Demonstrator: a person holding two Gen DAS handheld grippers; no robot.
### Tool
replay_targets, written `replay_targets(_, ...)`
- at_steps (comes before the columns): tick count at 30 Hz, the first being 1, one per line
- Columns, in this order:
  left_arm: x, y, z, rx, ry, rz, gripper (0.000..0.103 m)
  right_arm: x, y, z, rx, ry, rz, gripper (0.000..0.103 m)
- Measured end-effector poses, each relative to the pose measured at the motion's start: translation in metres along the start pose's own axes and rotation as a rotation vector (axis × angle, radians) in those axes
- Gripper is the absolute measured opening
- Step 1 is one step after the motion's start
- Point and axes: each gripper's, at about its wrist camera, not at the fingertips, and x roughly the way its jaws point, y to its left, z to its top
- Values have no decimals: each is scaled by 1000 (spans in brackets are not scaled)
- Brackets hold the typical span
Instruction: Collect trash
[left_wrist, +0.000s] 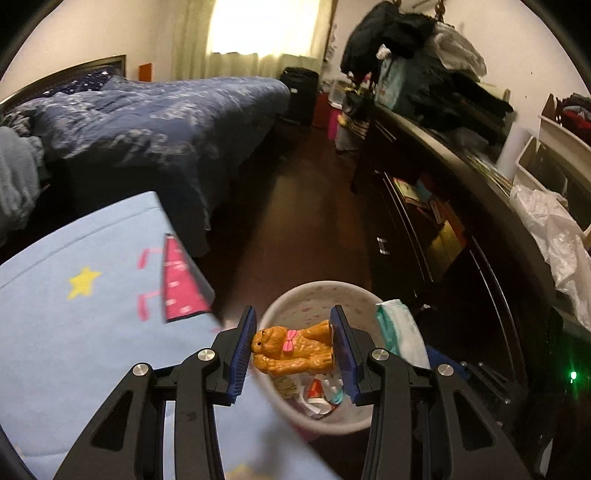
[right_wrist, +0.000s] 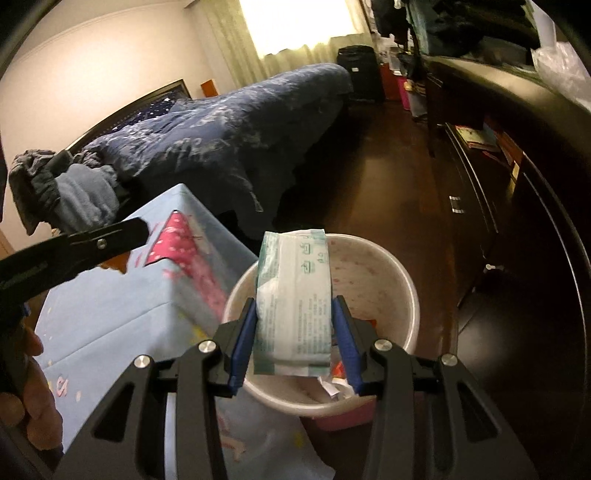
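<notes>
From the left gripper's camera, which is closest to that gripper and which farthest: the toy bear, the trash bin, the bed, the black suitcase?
1. Toy bear, clamped in the left gripper.
2. Trash bin, just below.
3. Bed, left, across the floor.
4. Black suitcase, by the far curtains.

Your two pieces of trash, above the bin

Orange toy dog (left_wrist: 291, 349) lies sideways over the white waste bin (left_wrist: 295, 299) — the green-white tissue pack (right_wrist: 295, 295) stands upright above it.

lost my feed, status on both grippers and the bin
Left gripper shut on orange dog figurine. Right gripper shut on wipes pack. Both over trash bin. Nothing blocking.
</notes>
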Motion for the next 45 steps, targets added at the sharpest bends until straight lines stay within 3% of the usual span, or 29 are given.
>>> replay_targets(7,38,-12,10,9,43,-12,42,20,-13,6,2,-4,-34,44)
replay_targets(8,40,-11,11,2,42,-15,44,22,-15,7,4,-4,-34,44)
replay_targets(11,45,-10,13,-13,48,-27,67,26,-17,8,5,-3,-42,50)
replay_targets(15,45,-9,17,-19,34,-29,73,27,-20,9,4,-9,-46,56)
replay_targets(22,25,-4,14,-11,5,-9,74,15,-14,9,6,-18,-21,57)
replay_targets(24,14,-1,10,-5,-10,18,79,8,-9,9,1,-23,-14,60)
replay_targets(28,-25,16,-5,6,-79,143,90,-12,10,6,-20,-48,4,71)
replay_targets(32,-65,47,-24,-44,-125,243,94,-26,40,2,-51,-49,51,79)
replay_targets(40,-144,123,-72,-191,-180,453,99,-44,137,-19,-166,-27,188,90)
replay_targets(45,-180,162,-104,-274,-185,528,99,-52,197,-36,-233,-12,265,95)
